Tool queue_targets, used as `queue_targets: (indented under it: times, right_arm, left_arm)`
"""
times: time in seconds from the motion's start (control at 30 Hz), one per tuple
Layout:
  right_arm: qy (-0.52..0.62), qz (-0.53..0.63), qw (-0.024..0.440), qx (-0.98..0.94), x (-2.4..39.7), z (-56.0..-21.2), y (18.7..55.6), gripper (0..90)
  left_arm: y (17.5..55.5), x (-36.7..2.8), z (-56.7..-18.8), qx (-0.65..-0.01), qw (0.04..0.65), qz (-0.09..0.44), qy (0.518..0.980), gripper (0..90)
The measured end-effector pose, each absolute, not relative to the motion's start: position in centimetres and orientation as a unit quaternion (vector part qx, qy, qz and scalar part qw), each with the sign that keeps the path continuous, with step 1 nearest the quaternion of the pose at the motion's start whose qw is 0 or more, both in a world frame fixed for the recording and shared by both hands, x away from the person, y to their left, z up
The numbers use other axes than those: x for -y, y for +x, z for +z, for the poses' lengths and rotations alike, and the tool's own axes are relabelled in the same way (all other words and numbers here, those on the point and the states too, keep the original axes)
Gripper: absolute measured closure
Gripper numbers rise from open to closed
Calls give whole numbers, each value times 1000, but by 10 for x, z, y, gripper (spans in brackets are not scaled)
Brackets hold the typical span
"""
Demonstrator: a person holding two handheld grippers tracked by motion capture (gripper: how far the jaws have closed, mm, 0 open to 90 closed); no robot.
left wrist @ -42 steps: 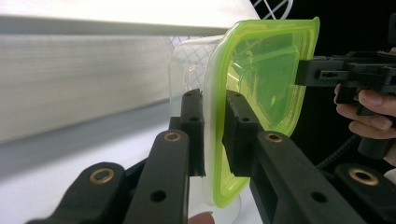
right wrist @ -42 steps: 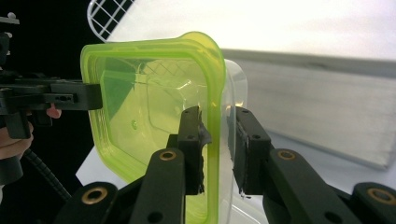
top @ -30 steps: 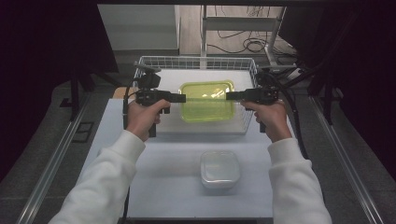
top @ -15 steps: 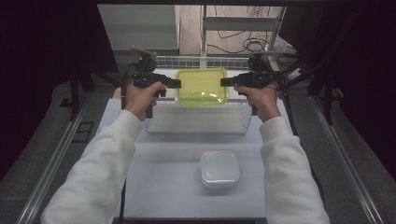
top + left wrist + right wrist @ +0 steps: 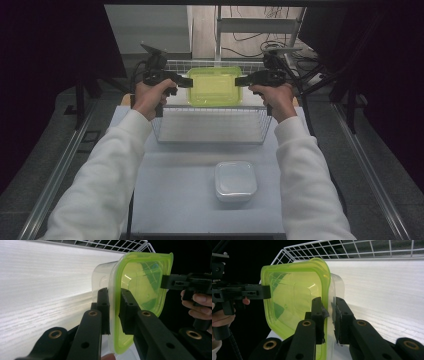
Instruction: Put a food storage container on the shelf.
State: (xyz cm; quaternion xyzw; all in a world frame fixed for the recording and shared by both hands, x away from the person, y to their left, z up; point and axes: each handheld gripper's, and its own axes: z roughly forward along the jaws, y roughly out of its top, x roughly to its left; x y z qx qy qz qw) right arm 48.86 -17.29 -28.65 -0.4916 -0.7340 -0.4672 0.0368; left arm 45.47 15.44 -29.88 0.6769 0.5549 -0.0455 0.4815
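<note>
The left gripper (image 5: 189,81) is clenched on the left rim of the green-lidded container (image 5: 215,86); in the left gripper view its jaws press the lid's edge from both sides, one pad on the clear tub side, one on the lid side. The container hangs over the far part of the wire basket (image 5: 212,131), clear of the basket floor, level between the two grippers. The right gripper (image 5: 239,80) grasps the opposite rim, its jaws having just been closing with the lid edge between them. On the worktop (image 5: 175,200), nearer the person, a white lidded container (image 5: 235,181) sits well apart.
</note>
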Motion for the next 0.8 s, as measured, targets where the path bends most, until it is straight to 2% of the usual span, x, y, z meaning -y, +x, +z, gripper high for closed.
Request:
queue_targets:
  times: [0.4,0.53,0.8]
  right_arm:
    - [-513,-457,57,724,170,-294,511,792]
    - [-525,-448,67,720,169,-294,519,789]
    - [-553,-423,90,712,166,-296,536,755]
  left_arm:
    - [477,-158,-305,-565,476,-62,671,803]
    - [491,-161,-307,-579,469,-92,660,801]
    - [509,-162,-313,-596,461,-117,647,782]
